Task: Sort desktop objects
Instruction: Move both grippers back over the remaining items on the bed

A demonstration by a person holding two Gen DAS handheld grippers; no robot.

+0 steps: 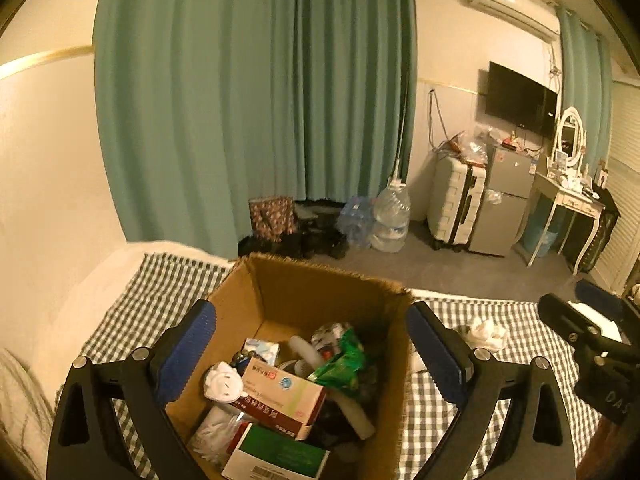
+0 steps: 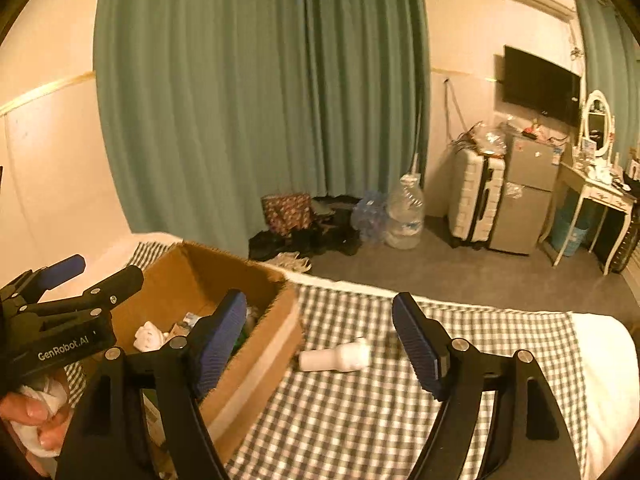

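An open cardboard box (image 1: 320,292) stands on a checked cloth (image 1: 532,320). It holds a red-and-white medicine box (image 1: 280,400), a green-and-white box (image 1: 280,458), a green packet (image 1: 344,364), a white mask (image 1: 222,382) and white tubes. My left gripper (image 1: 316,352) is open and empty above the box. My right gripper (image 2: 320,336) is open and empty over the cloth, right of the box (image 2: 256,364). A white bottle (image 2: 336,356) lies on its side between its fingers, farther ahead. The left gripper also shows in the right wrist view (image 2: 80,280).
A crumpled white tissue (image 1: 486,332) lies on the cloth right of the box. The cloth (image 2: 360,420) covers a white bed. Beyond are a green curtain (image 1: 256,100), water jugs (image 1: 390,216), a suitcase (image 1: 456,204) and a small fridge (image 1: 500,204) on the floor.
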